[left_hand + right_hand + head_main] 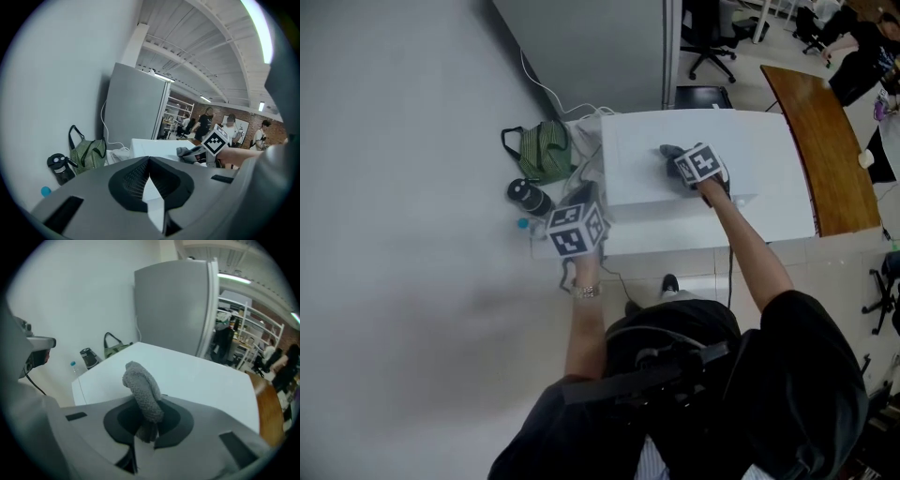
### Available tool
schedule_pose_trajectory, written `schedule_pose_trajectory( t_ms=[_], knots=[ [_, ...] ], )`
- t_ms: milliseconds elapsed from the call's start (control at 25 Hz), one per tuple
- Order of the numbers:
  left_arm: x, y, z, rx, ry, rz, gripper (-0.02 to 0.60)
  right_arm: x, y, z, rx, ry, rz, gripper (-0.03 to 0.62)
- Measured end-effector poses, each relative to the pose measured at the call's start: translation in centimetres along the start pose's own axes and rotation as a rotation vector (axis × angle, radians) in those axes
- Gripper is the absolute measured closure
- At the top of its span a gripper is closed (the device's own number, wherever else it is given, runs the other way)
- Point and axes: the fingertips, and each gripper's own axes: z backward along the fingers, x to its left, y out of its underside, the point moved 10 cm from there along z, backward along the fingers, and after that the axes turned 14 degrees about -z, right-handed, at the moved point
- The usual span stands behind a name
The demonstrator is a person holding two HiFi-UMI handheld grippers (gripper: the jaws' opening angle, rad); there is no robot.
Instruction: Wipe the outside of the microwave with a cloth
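Right tool [145,433] is clamped on the grey cloth [141,385], which sits on the white microwave [201,376] top, roughly mid-top. Left tool [150,185] is pinched closed on nothing, off the microwave's front left corner.

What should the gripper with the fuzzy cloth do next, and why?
Probably sweep the right gripper sideways across the microwave top. Its jaws are shut on the grey cloth, held just over that white top, with plenty of surface on either side.

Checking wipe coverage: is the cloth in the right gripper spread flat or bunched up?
Bunched: the grey cloth sticks up as a rolled wad from the right gripper, shut on its lower end, over the microwave.
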Motion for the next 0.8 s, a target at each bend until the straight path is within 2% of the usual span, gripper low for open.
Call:
schedule_pose_trajectory(
  t_ms=[120, 240, 320, 400, 440, 480, 560, 800],
  knots=[
    [-1.5, -0.1, -1.5, -0.011, 0.059, -0.007, 0.578, -7.8, 3.1, 3.3, -0.036, 0.067, -0.158, 0.556],
    [-3.1, -0.3, -2.5, -0.02, 0.107, -0.01, 0.578, -13.5, 5.4, 6.4, -0.072, 0.09, -0.307, 0.557],
    [-3.6, -0.5, -2.8, -0.022, 0.123, -0.01, 0.578, -15.3, 5.9, 7.5, -0.069, 0.13, -0.349, 0.559],
    [-3.7, -0.4, -2.8, -0.018, 0.126, -0.009, 0.578, -16.1, 6.0, 8.0, -0.038, 0.216, -0.349, 0.556],
    [-3.6, -0.2, -2.7, -0.013, 0.122, -0.008, 0.578, -16.0, 5.9, 8.1, -0.033, 0.233, -0.351, 0.556],
    [-3.5, 0.2, -2.6, -0.006, 0.114, -0.007, 0.578, -15.3, 5.3, 8.0, -0.044, 0.217, -0.357, 0.557],
    [-3.0, 0.9, -2.3, 0.016, 0.09, -0.002, 0.578, -12.4, 3.0, 7.0, -0.085, 0.126, -0.345, 0.557],
    [-2.4, 2.1, -1.5, 0.095, 0.048, 0.001, 0.578, 3.5, -5.9, -0.6, -0.063, -0.169, -0.1, 0.557]
  ],
)
